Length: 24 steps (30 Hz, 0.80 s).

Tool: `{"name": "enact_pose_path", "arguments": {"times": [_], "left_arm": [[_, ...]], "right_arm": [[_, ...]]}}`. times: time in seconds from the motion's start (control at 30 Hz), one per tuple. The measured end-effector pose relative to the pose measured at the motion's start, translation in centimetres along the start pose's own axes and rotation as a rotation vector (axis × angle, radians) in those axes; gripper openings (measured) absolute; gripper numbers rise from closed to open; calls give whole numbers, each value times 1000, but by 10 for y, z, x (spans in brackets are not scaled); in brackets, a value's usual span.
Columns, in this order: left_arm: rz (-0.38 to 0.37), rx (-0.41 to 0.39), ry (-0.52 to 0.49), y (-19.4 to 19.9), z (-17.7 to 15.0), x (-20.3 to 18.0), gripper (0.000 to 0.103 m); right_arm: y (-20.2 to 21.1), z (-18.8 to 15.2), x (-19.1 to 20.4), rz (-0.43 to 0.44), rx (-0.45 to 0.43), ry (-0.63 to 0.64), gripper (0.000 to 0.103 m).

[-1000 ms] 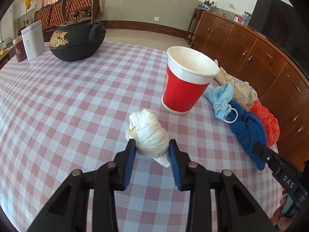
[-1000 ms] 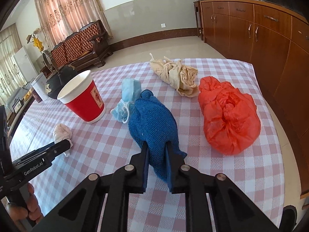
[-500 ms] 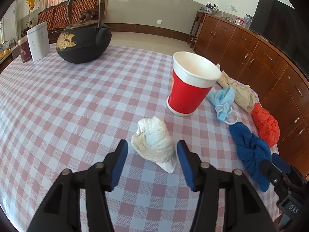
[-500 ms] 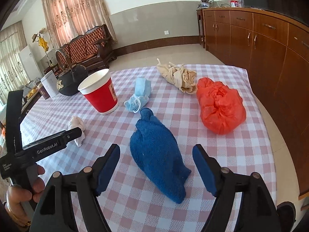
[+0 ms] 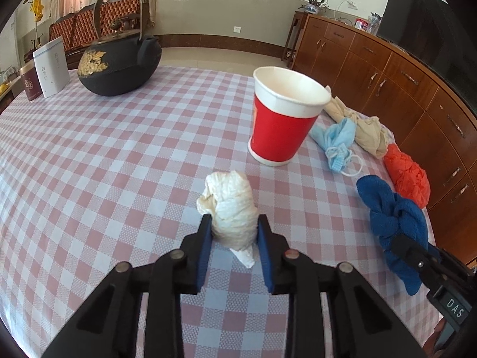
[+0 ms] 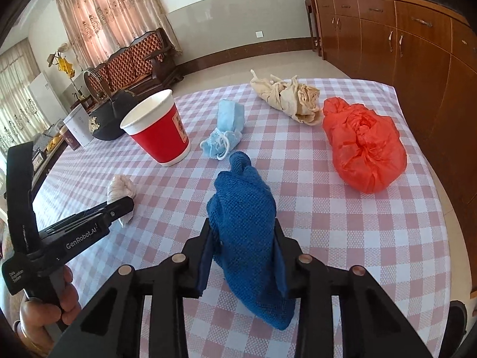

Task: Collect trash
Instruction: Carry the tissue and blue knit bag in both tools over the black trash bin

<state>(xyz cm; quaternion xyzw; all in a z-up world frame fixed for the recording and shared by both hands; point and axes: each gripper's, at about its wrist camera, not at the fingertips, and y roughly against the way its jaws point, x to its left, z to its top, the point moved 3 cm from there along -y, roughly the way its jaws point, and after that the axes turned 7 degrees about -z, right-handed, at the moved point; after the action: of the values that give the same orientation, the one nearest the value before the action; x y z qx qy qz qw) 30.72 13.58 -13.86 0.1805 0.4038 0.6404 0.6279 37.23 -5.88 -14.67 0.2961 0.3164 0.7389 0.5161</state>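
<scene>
My left gripper (image 5: pixel 234 225) is shut on a crumpled white tissue wad (image 5: pixel 231 205) on the checked tablecloth; the wad also shows in the right wrist view (image 6: pixel 120 189). My right gripper (image 6: pixel 243 232) is shut on a knotted blue cloth (image 6: pixel 244 229), also seen in the left wrist view (image 5: pixel 390 214). A red paper cup (image 5: pixel 281 119) stands upright and looks empty beyond the tissue. A blue face mask (image 6: pixel 225 137), a beige crumpled bag (image 6: pixel 287 97) and a tied orange plastic bag (image 6: pixel 362 146) lie on the table.
A black iron teapot (image 5: pixel 117 59), a white box (image 5: pixel 52 67) and a dark red tin (image 5: pixel 29 85) stand at the table's far left. A wooden cabinet (image 6: pixel 402 38) runs along the right, close to the table edge (image 6: pixel 429 179).
Half a second ago both grippers were open around their items. Both have now closed, the left on the tissue wad and the right on the blue cloth.
</scene>
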Motion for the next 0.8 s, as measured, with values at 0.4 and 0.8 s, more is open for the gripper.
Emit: {"name": "enact_pose_path", "arguments": {"times": [0.4, 0.8], "left_arm": [[-125, -22, -95, 61, -37, -62, 31], [-290, 6, -208, 95, -83, -162, 31]], "right_arm": [[79, -37, -30, 22, -47, -106, 37], [166, -83, -89, -61, -121, -212, 37]]}}
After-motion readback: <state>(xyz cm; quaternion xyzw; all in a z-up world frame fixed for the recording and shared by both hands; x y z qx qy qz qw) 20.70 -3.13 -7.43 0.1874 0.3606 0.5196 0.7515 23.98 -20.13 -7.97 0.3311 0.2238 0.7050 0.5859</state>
